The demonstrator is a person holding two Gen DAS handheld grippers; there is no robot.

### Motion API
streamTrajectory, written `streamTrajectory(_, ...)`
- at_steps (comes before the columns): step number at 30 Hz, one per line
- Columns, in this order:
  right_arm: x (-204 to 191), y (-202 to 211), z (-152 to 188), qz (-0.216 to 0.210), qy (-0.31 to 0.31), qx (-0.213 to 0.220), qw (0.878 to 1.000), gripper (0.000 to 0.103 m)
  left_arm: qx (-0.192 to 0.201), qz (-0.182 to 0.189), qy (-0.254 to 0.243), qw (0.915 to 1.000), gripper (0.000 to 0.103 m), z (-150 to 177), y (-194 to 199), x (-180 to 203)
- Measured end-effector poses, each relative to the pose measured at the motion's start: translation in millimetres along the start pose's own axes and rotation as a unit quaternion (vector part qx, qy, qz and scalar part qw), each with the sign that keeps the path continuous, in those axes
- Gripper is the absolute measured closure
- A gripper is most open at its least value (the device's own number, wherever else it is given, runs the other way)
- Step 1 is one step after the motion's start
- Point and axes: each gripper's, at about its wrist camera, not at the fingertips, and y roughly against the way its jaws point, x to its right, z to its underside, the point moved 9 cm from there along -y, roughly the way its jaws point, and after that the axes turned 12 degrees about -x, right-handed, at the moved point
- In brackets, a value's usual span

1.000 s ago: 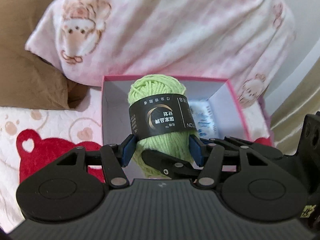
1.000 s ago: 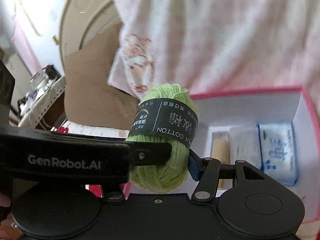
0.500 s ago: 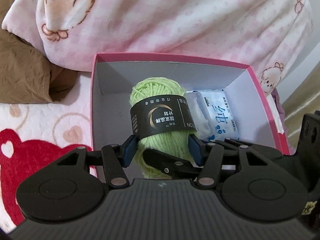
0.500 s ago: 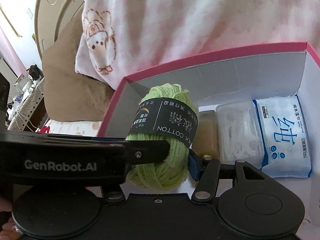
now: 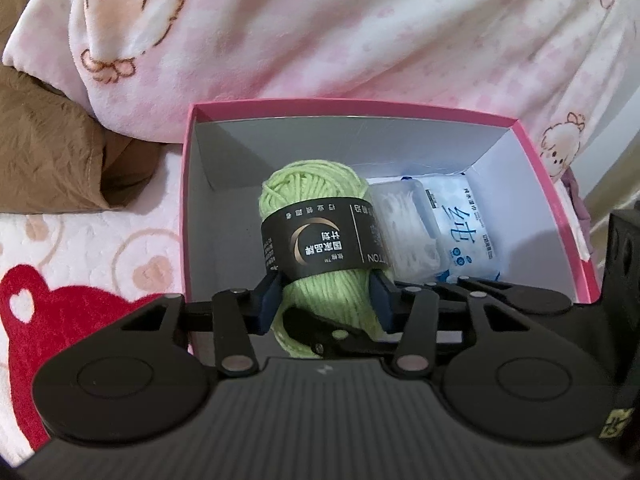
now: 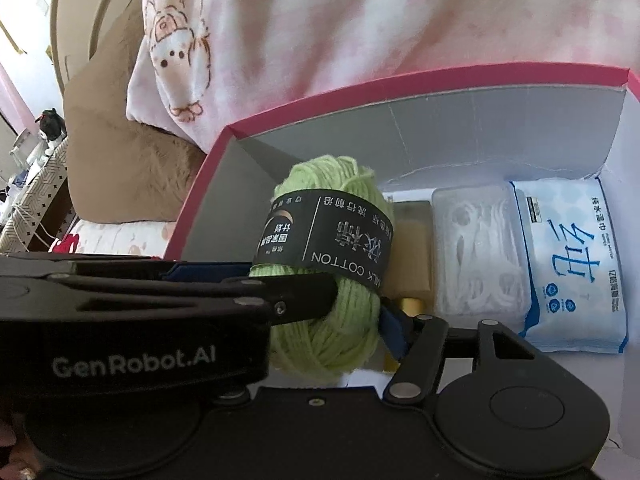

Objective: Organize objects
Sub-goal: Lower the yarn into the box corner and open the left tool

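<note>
Left tongs [image 5: 326, 304]: blue pads pressed on either side of the green yarn ball [image 5: 316, 220], jaws having just closed further on it. Right tongs [image 6: 320, 308]: jaws just opened wider, yarn ball between them; whether its pads press cannot be told. Yarn ball: black paper band around its middle, held inside the pink box [image 5: 556, 200], toward its left wall. Beside it, toward the right wall: a tan item [image 6: 414, 248], a clear case of white pieces [image 6: 476, 248], then a blue-and-white wipes pack [image 6: 572, 264]. Box stands on a bed cover [image 5: 88, 264] printed with bears. Behind the far rim: pink fleece blanket [image 5: 360, 32]; brown pillow [image 5: 48, 152] beyond the left corner.
</note>
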Motion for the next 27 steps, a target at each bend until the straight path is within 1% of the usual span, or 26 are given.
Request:
streamTrajectory(1, -1, 0, 1, -0.003, 0.003, -0.007, 1.000, 0.030, 0.001, -0.007, -0.001, 1.0000, 0.059, -1, -1, 1)
streamTrajectory(3, -3, 4, 2, -0.008, 0.012, -0.015, 1.000, 0.027, 0.004, -0.030, -0.005, 0.9995, 0.064, -1, -2, -1)
streamTrajectory(4, -4, 8, 4, -0.009, 0.017, -0.015, 1.000, 0.027, 0.004, -0.036, -0.007, 0.9993, 0.067, -1, -4, 0)
streamTrajectory(5, -5, 11, 5, -0.009, 0.025, -0.014, 1.000, 0.028, 0.001, -0.038, -0.005, 0.9993, 0.073, 0, -5, -1)
streamTrajectory(7, -8, 12, 8, 0.004, 0.043, -0.009, 0.999, 0.045, -0.002, -0.028, 0.004, 0.9996, 0.074, 0, -3, -2)
streamTrajectory(8, -9, 12, 9, 0.010, 0.048, -0.007, 0.999, 0.055, -0.003, -0.021, 0.008, 0.9997, 0.074, 0, -2, -2)
streamTrajectory(9, -9, 11, 9, 0.011, 0.048, -0.004, 0.999, 0.062, -0.002, -0.016, 0.010, 0.9998, 0.074, 0, -2, -2)
streamTrajectory(10, -10, 8, 10, 0.008, 0.048, -0.002, 0.999, 0.064, -0.002, -0.013, 0.012, 0.9998, 0.074, 0, -3, -3)
streamTrajectory(11, -10, 6, 11, 0.010, 0.048, -0.005, 0.999, 0.069, -0.002, -0.015, 0.014, 0.9998, 0.074, 1, -3, -3)
streamTrajectory(12, -10, 4, 13, 0.016, 0.050, -0.008, 0.999, 0.071, -0.001, -0.017, 0.015, 0.9997, 0.074, 1, -3, -4)
streamTrajectory(14, -12, 0, 14, 0.021, 0.050, -0.008, 0.998, 0.073, 0.003, -0.006, 0.023, 0.9997, 0.074, 0, -2, -5)
streamTrajectory(17, -10, -4, 10, 0.026, 0.026, 0.004, 0.999, 0.077, 0.016, 0.012, 0.033, 0.9993, 0.074, -2, 2, -5)
streamTrajectory(19, -9, -2, 4, 0.045, 0.015, 0.029, 0.998, 0.077, 0.020, 0.013, 0.036, 0.9991, 0.074, -2, 6, -6)
streamTrajectory(21, -11, -2, 1, 0.061, 0.024, 0.044, 0.997, 0.077, 0.026, 0.011, 0.033, 0.9990, 0.074, -1, 10, -6)
streamTrajectory(22, -11, -3, 1, 0.065, 0.026, 0.045, 0.997, 0.077, 0.031, 0.014, 0.032, 0.9989, 0.074, -2, 12, -5)
streamTrajectory(24, -7, -4, 3, 0.059, 0.018, 0.044, 0.997, 0.077, 0.044, 0.020, 0.030, 0.9984, 0.073, -3, 17, -4)
streamTrajectory(27, -5, 6, 9, 0.052, 0.016, 0.038, 0.998, 0.075, 0.050, 0.007, 0.021, 0.9985, 0.069, 0, 27, -2)
